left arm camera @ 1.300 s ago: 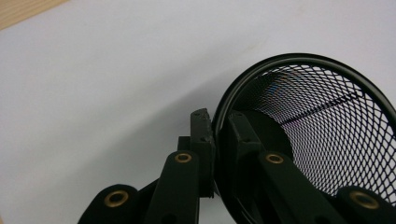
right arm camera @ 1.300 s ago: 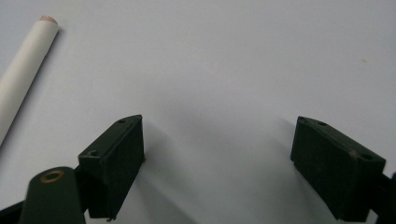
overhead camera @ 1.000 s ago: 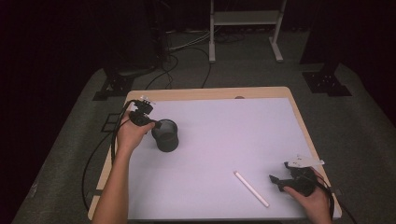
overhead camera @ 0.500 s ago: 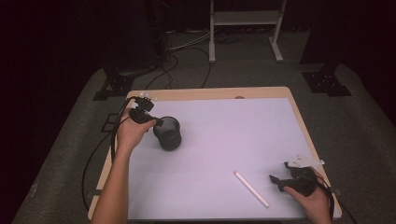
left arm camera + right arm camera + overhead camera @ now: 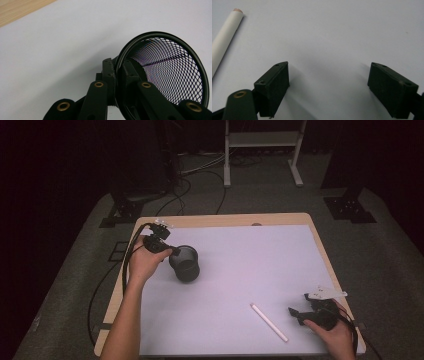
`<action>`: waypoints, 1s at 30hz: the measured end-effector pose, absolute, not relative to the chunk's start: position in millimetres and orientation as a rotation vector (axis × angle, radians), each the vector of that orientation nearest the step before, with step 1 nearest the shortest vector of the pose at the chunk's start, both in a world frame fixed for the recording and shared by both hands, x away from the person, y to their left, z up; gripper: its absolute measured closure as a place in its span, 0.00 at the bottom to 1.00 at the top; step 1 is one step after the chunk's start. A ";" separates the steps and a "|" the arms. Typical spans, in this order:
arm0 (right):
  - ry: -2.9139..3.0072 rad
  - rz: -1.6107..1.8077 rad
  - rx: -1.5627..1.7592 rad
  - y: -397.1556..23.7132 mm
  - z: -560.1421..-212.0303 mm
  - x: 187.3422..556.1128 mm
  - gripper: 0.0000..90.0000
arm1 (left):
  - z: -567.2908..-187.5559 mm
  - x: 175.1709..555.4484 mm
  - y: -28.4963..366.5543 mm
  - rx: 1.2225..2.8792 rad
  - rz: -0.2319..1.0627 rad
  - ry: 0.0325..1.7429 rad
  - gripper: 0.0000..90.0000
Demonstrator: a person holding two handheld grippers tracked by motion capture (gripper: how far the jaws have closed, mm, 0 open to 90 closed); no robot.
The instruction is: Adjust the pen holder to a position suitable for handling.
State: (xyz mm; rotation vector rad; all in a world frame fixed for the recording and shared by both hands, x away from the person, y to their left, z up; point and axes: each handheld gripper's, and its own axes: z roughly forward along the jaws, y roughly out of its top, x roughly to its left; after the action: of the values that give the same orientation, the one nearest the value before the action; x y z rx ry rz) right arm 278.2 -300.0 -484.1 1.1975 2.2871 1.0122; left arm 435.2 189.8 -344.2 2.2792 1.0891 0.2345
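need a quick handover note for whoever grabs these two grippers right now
Left gripper: shut on the rim of the black mesh cup, one of its fingers outside the wall, one inside; cup tilted, at the left of the white mat.
Right gripper: open, holding nothing, low over the mat's near right corner.
White stick: lies flat on the mat, just left of the right gripper, untouched.
Done: cup gripped.
Left, likely: pick up the stick and put it in the cup.

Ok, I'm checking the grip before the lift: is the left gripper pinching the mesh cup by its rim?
Yes, in the left gripper view the left gripper has one jaw inside and one outside the mesh cup, closed on its rim.
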 end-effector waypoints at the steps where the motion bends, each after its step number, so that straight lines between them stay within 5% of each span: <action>1: 2.287 1.012 1.197 -300.0 -484.1 278.2 0.18 | -343.9 434.9 188.5 2.284 0.233 1.079 0.92; 30: 2.286 1.013 1.198 -300.0 -484.1 278.2 0.18 | -345.0 419.7 123.3 2.353 0.145 0.902 0.92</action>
State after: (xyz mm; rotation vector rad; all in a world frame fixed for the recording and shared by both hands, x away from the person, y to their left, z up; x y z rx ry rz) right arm 278.2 -300.0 -484.1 1.1981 2.2865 1.0135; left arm 419.7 123.3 -345.0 2.3528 0.9018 0.1453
